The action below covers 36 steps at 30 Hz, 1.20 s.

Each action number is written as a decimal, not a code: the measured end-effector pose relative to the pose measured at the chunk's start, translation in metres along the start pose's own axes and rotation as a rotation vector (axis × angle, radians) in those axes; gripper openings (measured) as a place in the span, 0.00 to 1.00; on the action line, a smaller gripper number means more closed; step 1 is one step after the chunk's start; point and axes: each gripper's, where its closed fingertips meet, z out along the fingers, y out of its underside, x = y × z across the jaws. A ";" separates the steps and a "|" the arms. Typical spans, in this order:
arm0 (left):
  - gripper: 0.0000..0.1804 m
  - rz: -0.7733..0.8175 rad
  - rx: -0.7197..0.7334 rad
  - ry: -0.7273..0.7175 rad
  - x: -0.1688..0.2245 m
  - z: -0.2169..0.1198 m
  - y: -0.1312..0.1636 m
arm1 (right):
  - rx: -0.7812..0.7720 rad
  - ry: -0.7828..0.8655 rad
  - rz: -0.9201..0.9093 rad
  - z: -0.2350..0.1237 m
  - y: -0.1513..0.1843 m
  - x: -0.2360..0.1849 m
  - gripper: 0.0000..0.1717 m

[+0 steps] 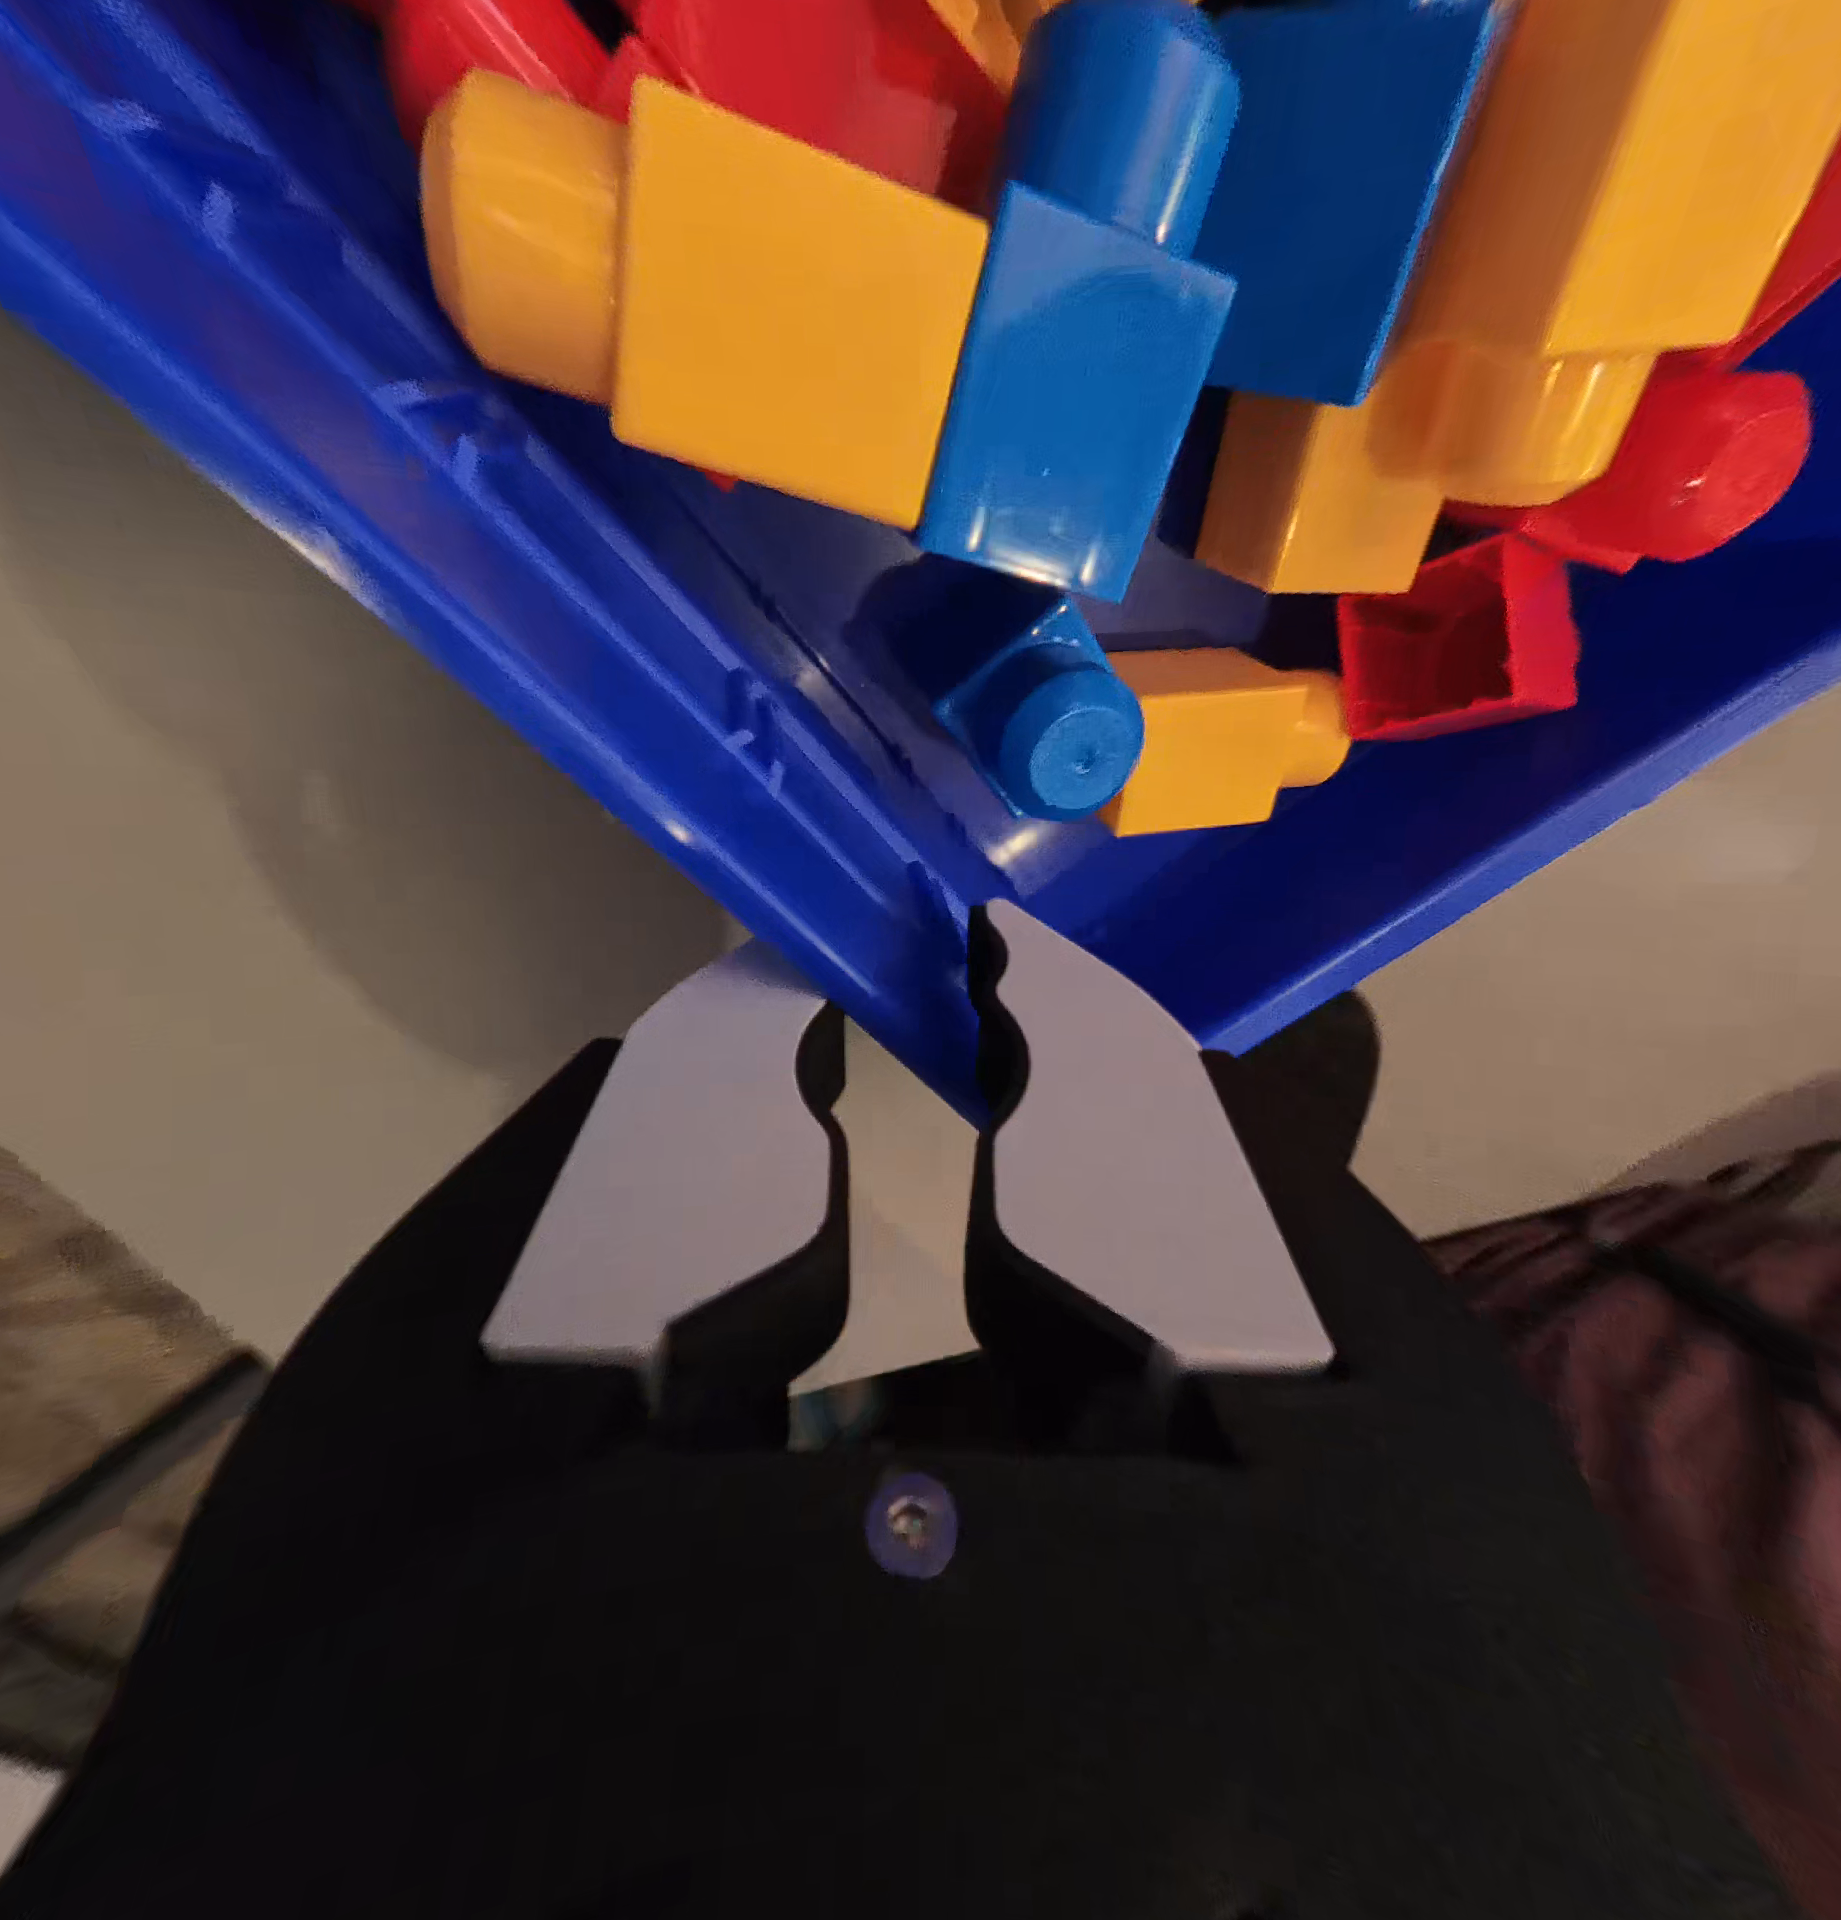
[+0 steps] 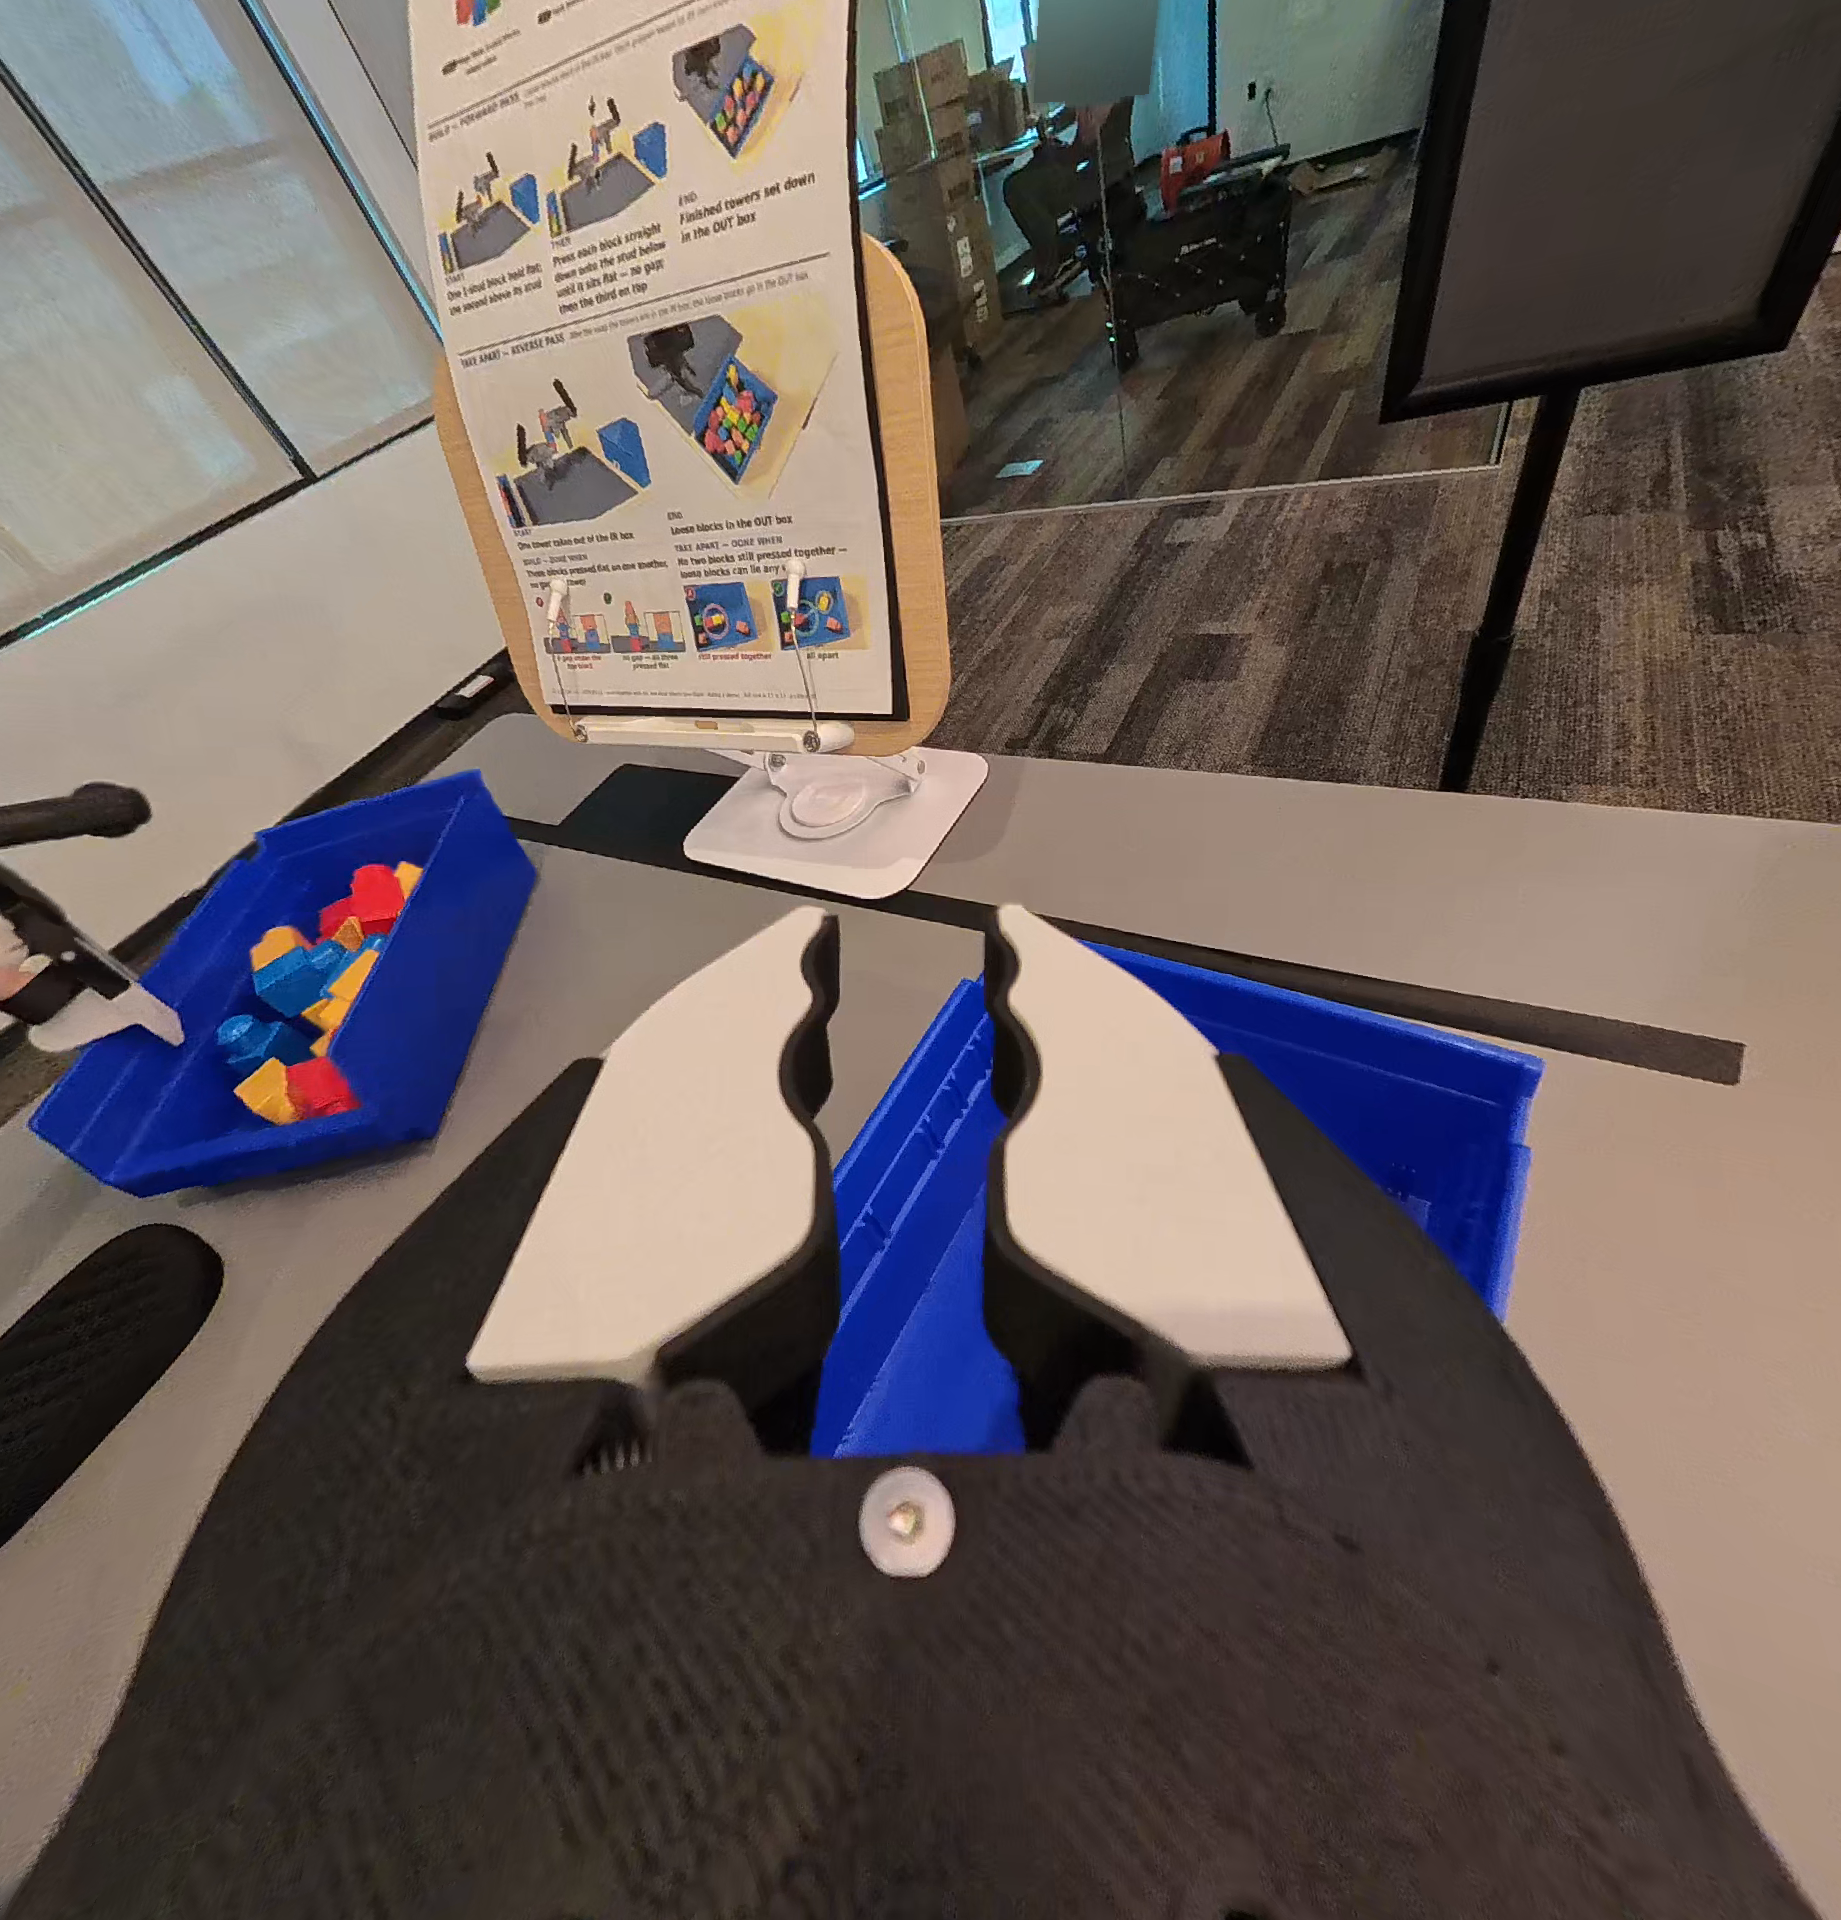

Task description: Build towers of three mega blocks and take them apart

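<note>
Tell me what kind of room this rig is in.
Most likely an office workspace: grey table, patterned carpet tiles, glass partition walls, stacked cardboard boxes behind them, and an instruction sheet on a stand.

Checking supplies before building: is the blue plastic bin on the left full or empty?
Partly full: the blue plastic bin holds red, yellow and blue blocks.

The left wrist view sits right up against the corner of the blue bin of blocks, looking down into it. The right wrist view faces across the tabletop from farther back, catching that same bin at left.
</note>
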 end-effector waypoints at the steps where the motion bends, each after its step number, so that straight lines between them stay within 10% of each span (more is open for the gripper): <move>1: 0.11 0.057 -0.020 -0.017 0.001 0.000 -0.004 | -0.001 0.004 0.001 0.000 0.000 0.001 0.16; 9: 0.13 0.397 -0.132 -0.124 -0.009 -0.004 -0.030 | -0.040 0.029 -0.016 0.006 0.006 0.003 0.16; 25: 0.12 0.571 -0.100 -0.097 -0.045 -0.013 -0.041 | -0.188 0.152 -0.127 0.038 0.028 0.004 0.23; 32: 0.24 0.582 0.570 -0.049 -0.034 -0.088 -0.068 | -0.077 0.261 -0.213 0.037 0.006 0.006 0.37; 36: 0.27 0.599 1.011 0.277 0.019 -0.155 -0.031 | 0.124 0.211 -0.317 0.022 -0.024 -0.013 0.38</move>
